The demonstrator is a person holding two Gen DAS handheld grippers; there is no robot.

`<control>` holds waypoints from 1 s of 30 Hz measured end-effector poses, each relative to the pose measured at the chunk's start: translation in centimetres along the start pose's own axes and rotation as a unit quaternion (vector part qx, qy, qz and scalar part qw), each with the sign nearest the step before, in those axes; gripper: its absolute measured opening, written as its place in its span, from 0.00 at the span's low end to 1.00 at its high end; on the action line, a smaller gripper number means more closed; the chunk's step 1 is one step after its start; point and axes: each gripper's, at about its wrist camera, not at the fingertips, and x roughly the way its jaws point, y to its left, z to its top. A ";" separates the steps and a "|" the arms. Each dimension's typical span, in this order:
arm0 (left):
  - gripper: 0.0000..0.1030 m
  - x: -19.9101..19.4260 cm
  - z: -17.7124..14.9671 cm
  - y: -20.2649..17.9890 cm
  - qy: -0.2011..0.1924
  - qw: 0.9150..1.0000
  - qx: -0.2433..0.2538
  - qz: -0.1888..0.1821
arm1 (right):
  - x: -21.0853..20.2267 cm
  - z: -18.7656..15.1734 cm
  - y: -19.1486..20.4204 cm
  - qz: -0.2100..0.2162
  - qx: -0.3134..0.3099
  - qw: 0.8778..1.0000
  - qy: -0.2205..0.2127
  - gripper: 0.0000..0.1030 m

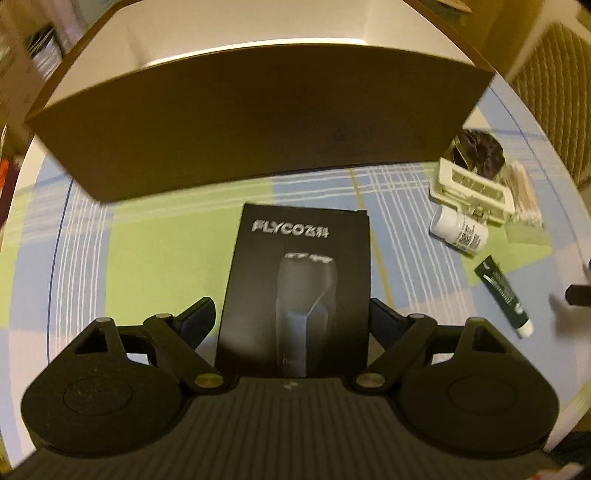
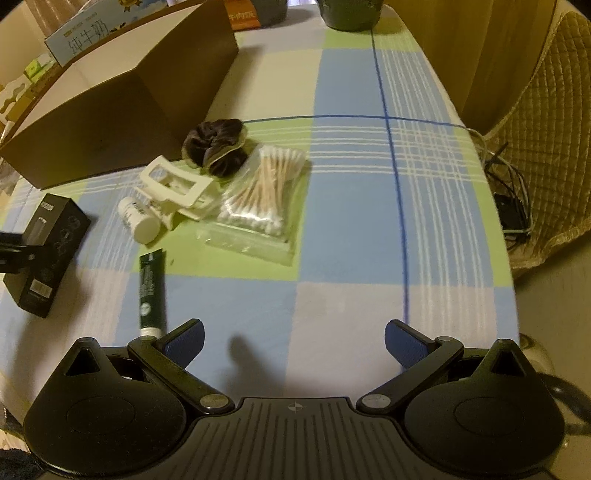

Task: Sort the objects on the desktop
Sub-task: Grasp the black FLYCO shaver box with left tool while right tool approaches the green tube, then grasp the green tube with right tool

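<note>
A black FLYCO shaver box (image 1: 299, 291) lies between the fingers of my left gripper (image 1: 291, 321), whose jaws stand wide on either side of it with a small gap; it also shows in the right wrist view (image 2: 44, 254). My right gripper (image 2: 293, 343) is open and empty above the tablecloth. Ahead of it lie a dark green tube (image 2: 149, 295), a white bottle (image 2: 139, 220), a cream hair claw clip (image 2: 177, 192), a dark scrunchie (image 2: 216, 146) and a bag of cotton swabs (image 2: 262, 195). An open brown cardboard box (image 1: 258, 122) stands behind the shaver box.
The checked blue, green and white tablecloth (image 2: 351, 221) covers the table. Its right edge drops to a quilted seat (image 2: 546, 129) and cables (image 2: 509, 199). A milk carton (image 2: 96, 33) and a dark pot (image 2: 349, 14) stand at the back.
</note>
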 end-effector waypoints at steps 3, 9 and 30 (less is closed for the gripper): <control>0.75 0.7 0.5 -0.1 0.004 1.000 0.009 -0.005 | 0.0 0.0 1.2 0.004 0.002 1.000 -0.001 0.98; 0.74 0.7 0.7 1.3 0.002 1.000 0.002 0.011 | 0.4 -0.3 4.5 0.033 -0.008 0.999 -0.015 0.98; 0.74 -0.8 -2.9 7.7 0.021 0.999 -0.046 0.007 | 3.6 -0.7 12.3 0.000 -0.151 0.987 -0.048 0.20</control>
